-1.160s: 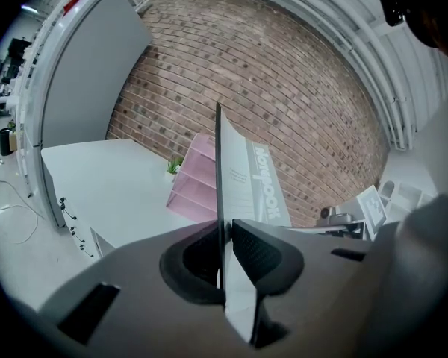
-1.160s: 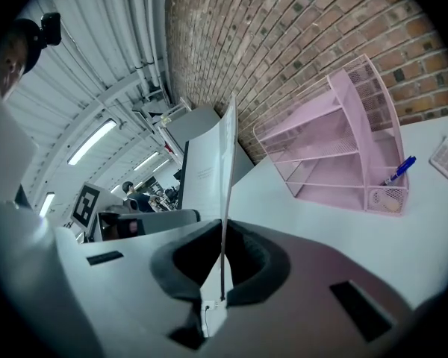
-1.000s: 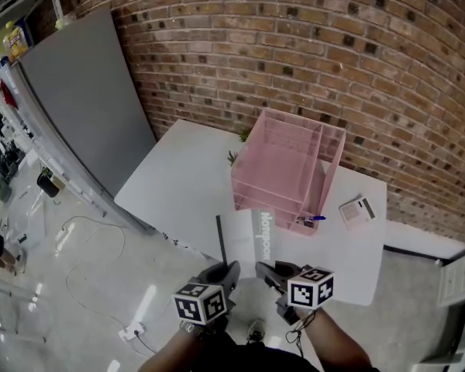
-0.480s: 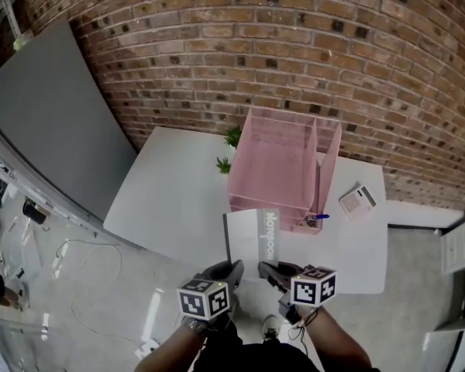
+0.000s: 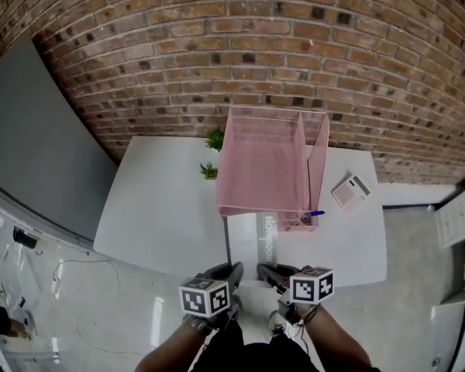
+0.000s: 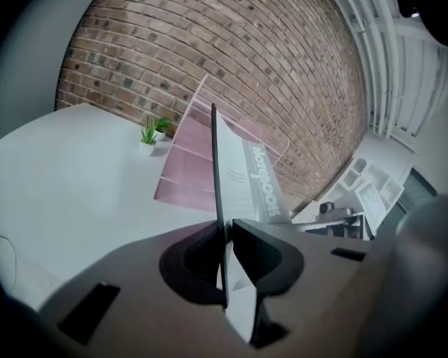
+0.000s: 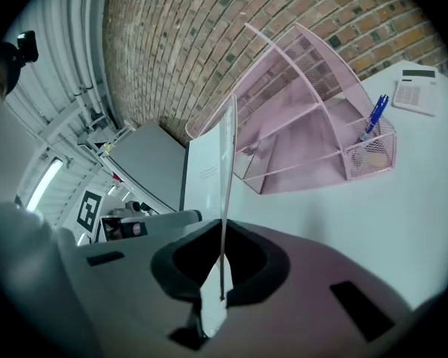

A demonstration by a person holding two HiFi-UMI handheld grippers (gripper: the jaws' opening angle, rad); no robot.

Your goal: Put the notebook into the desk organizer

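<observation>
Jointly, left claw [image 5: 231, 269], right claw [image 5: 262, 270], clamping notebook [image 5: 254, 240]

Organizer [image 5: 263, 169] on table [image 5: 163, 208], plants [image 5: 215, 139] left, probably calculator [image 5: 350, 191] right.

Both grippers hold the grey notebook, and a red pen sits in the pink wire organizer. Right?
No. The pen is blue, not red; the right gripper view shows it. The left gripper and right gripper do hold the grey notebook, and the pen sits in the pink wire organizer.
</observation>
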